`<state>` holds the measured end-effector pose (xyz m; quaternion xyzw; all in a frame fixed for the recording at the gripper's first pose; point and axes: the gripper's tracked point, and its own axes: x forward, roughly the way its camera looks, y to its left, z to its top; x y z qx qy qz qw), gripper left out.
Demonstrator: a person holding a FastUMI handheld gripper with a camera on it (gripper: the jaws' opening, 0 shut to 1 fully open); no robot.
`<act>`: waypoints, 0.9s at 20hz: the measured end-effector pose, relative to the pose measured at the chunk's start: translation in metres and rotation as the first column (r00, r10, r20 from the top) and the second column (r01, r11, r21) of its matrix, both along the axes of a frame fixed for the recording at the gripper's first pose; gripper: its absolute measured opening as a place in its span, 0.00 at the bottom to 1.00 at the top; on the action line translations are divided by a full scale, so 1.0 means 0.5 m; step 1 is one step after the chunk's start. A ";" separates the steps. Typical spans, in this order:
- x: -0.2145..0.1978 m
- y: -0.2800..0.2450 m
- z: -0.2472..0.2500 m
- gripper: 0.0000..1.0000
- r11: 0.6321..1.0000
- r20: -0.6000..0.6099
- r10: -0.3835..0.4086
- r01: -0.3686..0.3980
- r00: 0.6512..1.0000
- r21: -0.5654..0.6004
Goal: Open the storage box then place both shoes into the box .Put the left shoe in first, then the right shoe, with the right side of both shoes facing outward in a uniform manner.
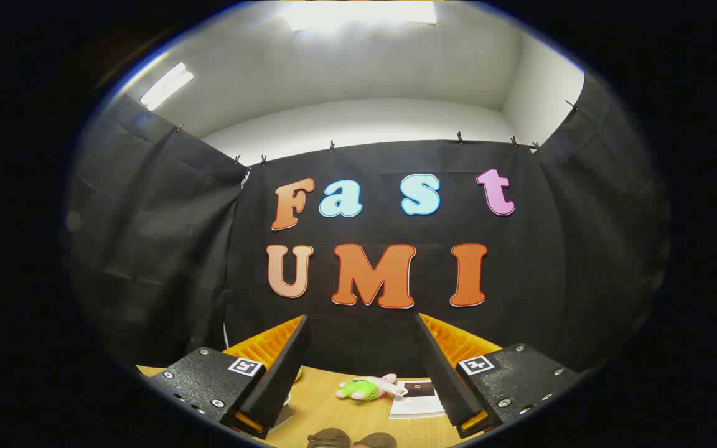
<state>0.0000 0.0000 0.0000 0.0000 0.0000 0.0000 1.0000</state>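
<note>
1. The tool (361, 323) is raised and level, its fingers spread wide with nothing between them; it faces the booth wall more than the tabletop (321, 398).
2. Two dark rounded shapes (351, 439), likely the shoes, lie low at 6 o'clock, between the fingers. I see no storage box.
3. A small plush toy (368, 387) and a printed sheet (417, 399) lie just beyond them.
4. Judged stage: the very start, box unopened. Next move: tilt down and find the box lid.
</note>
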 end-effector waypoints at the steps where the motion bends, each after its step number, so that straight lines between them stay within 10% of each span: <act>1: -0.003 0.001 0.001 0.99 1.000 -0.003 0.002 -0.002 1.000 -0.004; 18: -0.018 0.015 0.003 0.98 0.999 -0.004 0.022 -0.021 1.000 0.041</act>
